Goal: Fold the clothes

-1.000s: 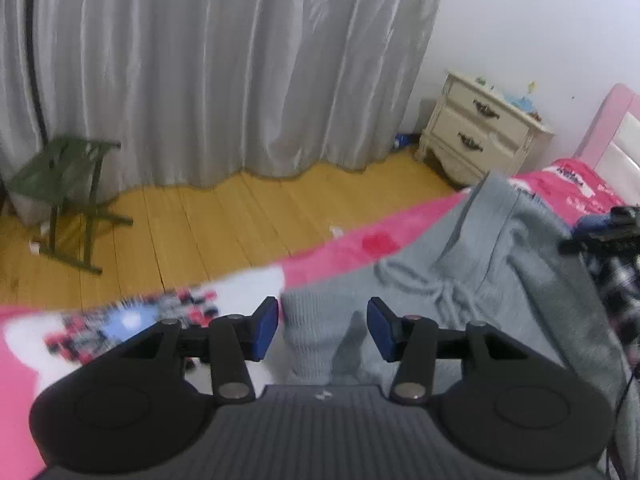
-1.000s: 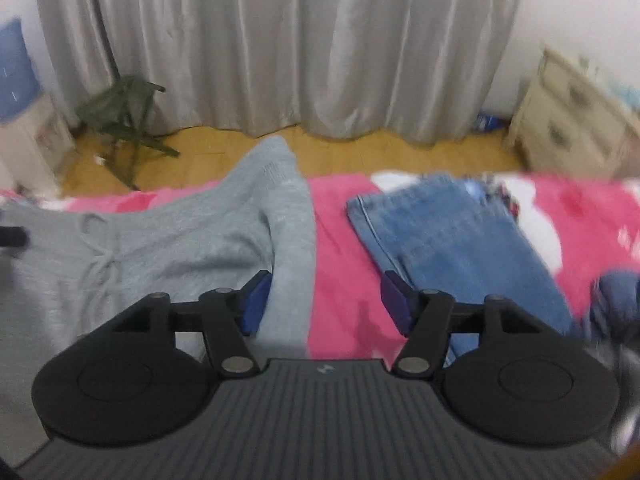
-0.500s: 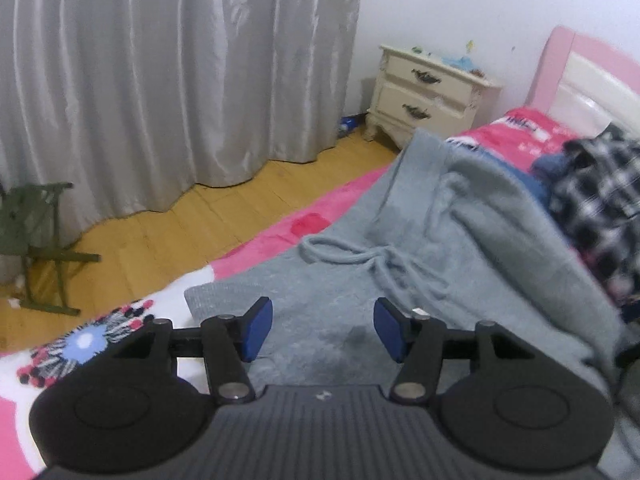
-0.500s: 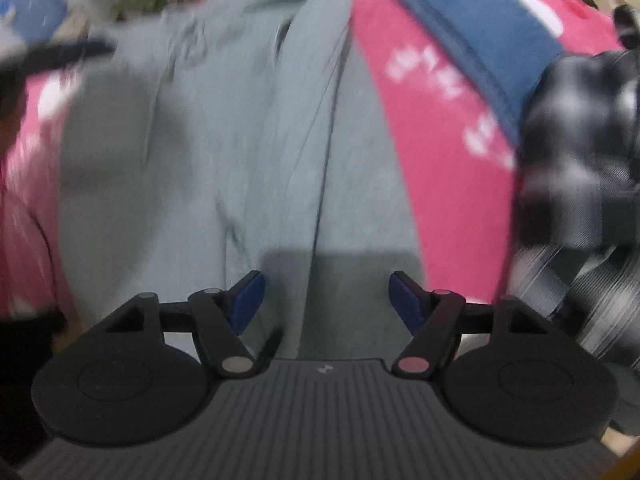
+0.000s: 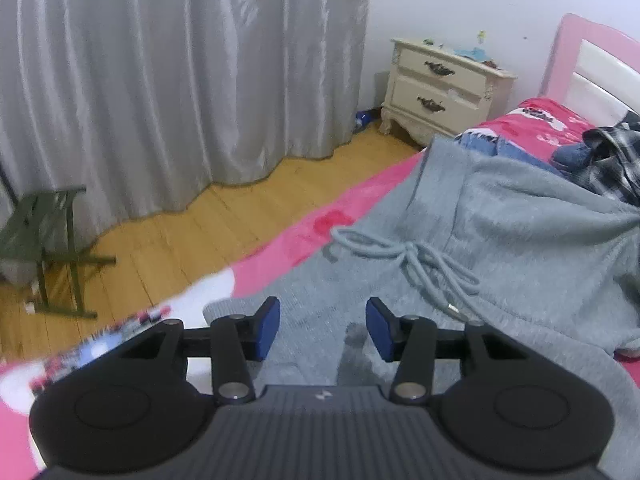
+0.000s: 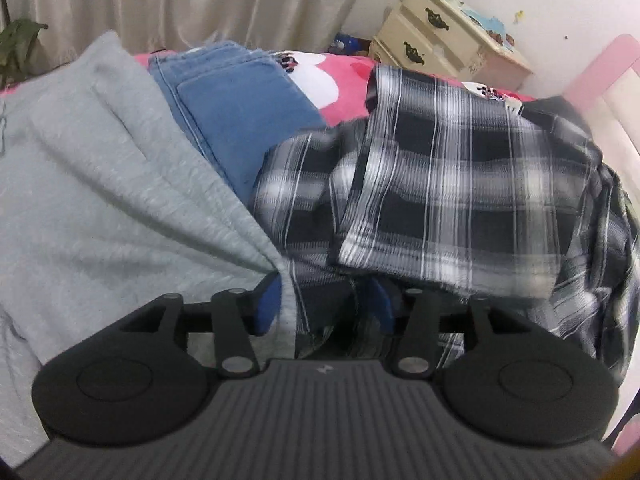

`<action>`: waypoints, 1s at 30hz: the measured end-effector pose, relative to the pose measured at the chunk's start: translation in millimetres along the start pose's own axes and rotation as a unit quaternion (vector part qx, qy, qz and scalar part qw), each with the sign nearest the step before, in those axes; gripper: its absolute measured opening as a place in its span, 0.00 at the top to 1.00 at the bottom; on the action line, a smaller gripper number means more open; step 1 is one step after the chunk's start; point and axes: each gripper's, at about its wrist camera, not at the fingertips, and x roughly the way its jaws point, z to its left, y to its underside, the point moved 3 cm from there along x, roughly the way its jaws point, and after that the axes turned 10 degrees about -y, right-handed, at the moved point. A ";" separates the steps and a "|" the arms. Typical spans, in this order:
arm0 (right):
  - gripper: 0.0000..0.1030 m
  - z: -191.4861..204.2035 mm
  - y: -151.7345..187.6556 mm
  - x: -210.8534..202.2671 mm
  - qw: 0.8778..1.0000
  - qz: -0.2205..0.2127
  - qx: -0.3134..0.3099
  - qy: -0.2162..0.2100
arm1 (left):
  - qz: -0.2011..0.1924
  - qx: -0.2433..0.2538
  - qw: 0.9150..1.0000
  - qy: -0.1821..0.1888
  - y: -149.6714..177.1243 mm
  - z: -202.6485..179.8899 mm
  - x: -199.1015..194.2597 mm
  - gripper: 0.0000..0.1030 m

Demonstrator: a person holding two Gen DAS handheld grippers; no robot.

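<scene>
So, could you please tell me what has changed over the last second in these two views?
The right gripper swung down from above the bed to the grey sweatpants, whose edge, with the plaid shirt, now bunches between its fingers; whether it grips is unclear. The left gripper moved in over the sweatpants' waistband, near the drawstring, and stayed open. The jeans stayed put.

The grey sweatpants (image 5: 520, 216) are soft, matt fleecy knit with a twisted cord drawstring (image 5: 416, 260), lying on a plush pink blanket (image 5: 304, 236). Beside them, the jeans (image 6: 240, 112) are coarse blue denim and the plaid shirt (image 6: 460, 184) a thin woven cloth. The curtain (image 5: 180, 72) has a satiny sheen, the floor (image 5: 192, 236) is varnished wooden planks, and the nightstand (image 5: 444, 88) is cream-painted wood with chipped edges.
</scene>
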 end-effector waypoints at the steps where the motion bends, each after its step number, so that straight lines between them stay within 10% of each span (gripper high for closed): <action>1: 0.48 -0.6 -5.2 -4.7 1.000 -0.009 0.002 0.000 | -0.008 0.007 1.000 0.001 -2.9 1.3 -1.1 0.49; 7: 0.19 -52.2 -43.7 -40.5 0.983 -0.085 0.159 0.045 | -0.012 0.062 0.997 0.050 -22.1 -1.7 12.3 0.41; 15: 0.20 64.1 -112.1 2.5 0.955 -0.074 0.107 -0.268 | 0.051 0.126 0.985 0.104 -30.0 -15.7 59.9 0.42; 18: 0.20 111.8 -152.9 48.3 0.939 -0.016 0.135 -0.315 | 0.050 0.141 0.983 0.106 -27.7 -15.4 58.5 0.43; 30: 0.22 176.3 -201.4 147.0 0.949 0.118 0.215 -0.200 | -0.030 0.190 0.979 0.074 -11.6 -21.8 38.8 0.64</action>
